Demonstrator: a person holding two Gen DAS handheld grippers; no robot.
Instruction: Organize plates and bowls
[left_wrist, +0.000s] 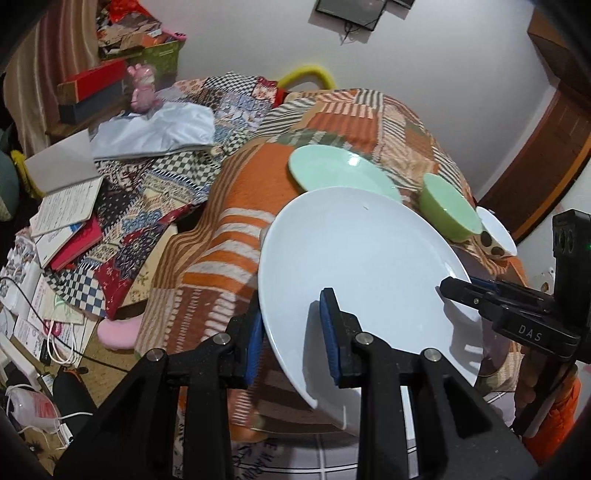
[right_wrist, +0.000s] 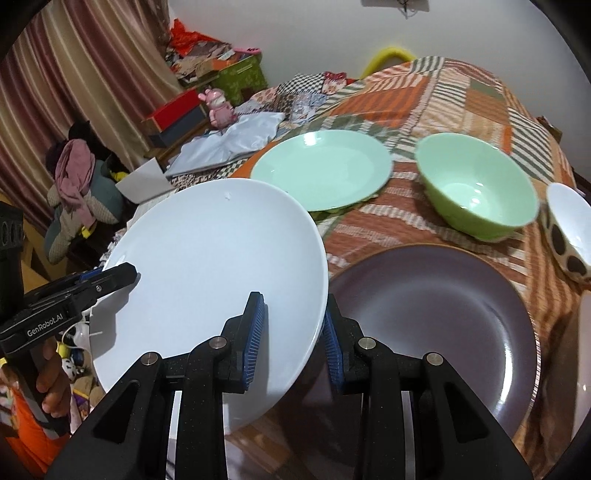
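A large white plate (left_wrist: 362, 266) (right_wrist: 210, 266) is held tilted above the quilt-covered table by both grippers. My left gripper (left_wrist: 291, 334) is shut on its near-left rim, and also shows in the right wrist view (right_wrist: 122, 275). My right gripper (right_wrist: 293, 336) is shut on its right rim, and also shows in the left wrist view (left_wrist: 452, 288). A dark purple plate (right_wrist: 436, 328) lies flat just right of the white one. Behind stand a mint green plate (right_wrist: 321, 166) (left_wrist: 340, 170), a green bowl (right_wrist: 476, 184) (left_wrist: 448, 206) and a white spotted bowl (right_wrist: 569, 232) (left_wrist: 496, 234).
The table carries an orange striped patchwork quilt (right_wrist: 461, 92). Left of it are books (left_wrist: 62, 218), a white cloth (left_wrist: 155, 129), boxes (left_wrist: 92, 88), a pink figurine (right_wrist: 219, 107) and cables on the floor (left_wrist: 55, 343). A wooden door (left_wrist: 546, 147) is at the right.
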